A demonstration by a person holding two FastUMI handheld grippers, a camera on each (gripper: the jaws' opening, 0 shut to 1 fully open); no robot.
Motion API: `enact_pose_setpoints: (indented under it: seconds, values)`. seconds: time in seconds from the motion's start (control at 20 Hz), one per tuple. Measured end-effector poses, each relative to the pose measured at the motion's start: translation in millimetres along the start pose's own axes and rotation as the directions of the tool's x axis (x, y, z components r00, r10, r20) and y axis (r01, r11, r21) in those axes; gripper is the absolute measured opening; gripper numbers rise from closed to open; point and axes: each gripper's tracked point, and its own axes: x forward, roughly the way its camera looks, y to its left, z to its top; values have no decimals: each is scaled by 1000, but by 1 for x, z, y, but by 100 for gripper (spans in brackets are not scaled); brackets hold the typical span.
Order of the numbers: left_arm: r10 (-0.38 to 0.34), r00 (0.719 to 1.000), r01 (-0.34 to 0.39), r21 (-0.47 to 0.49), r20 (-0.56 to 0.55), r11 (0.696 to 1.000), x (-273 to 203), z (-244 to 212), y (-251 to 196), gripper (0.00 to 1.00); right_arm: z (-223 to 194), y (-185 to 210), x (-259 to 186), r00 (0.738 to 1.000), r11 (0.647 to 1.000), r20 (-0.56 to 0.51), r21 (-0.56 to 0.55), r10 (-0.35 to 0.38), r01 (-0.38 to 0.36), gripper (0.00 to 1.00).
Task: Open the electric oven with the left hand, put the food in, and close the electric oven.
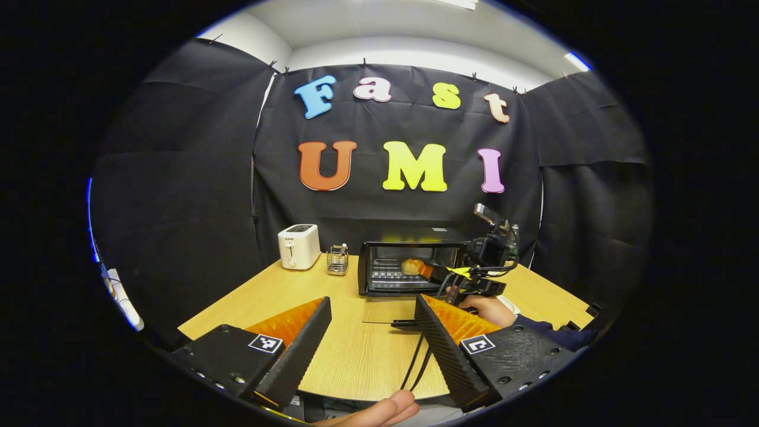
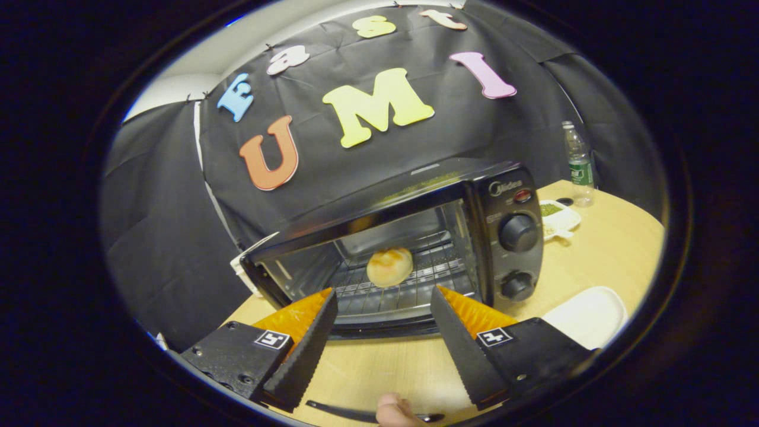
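Oven (image 2: 415,237) is open, door down flat on the table (image 1: 356,350) in front of it. The bun (image 2: 389,266) sits on the oven rack inside, free of both grippers. Right gripper (image 2: 384,338) is just outside the oven mouth, jaws spread, empty. Left gripper (image 1: 372,338) hangs well back from the oven, also spread and empty. Judged step: right backs straight out clear of the oven door, then left goes under the door's front edge and swings it up shut.

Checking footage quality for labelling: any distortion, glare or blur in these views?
Left gripper view: fisheye bends the table edge; ceiling light glares; the oven is small but sharp. Right gripper view: oven looks tilted and bowed, the bun is clear, the interior dim.
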Motion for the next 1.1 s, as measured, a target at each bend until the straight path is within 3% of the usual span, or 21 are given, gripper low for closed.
enact_pose_setpoints:
  seconds: [0.3, 0.45, 0.6, 1.1]
  values:
    - [-28, 989, 23, -38, -147, 999, 38, -47, -21, 94, 61, -12, -84, 989, 992, 146, -129, 9, 10, 95]
    - [-84, 971, 70, -69, -223, 995, 66, -70, -41, 94, 92, -14, -130, 982, 984, 191, -175, 3, 31, 96]
    - [-116, 947, 96, -81, -301, 992, 91, -97, -53, 94, 120, -16, -179, 971, 984, 239, -177, 29, 15, 96]
    - [-155, 840, 133, -81, -519, 988, 147, -182, -99, 95, 190, -72, -327, 921, 951, 388, -267, -40, 154, 96]
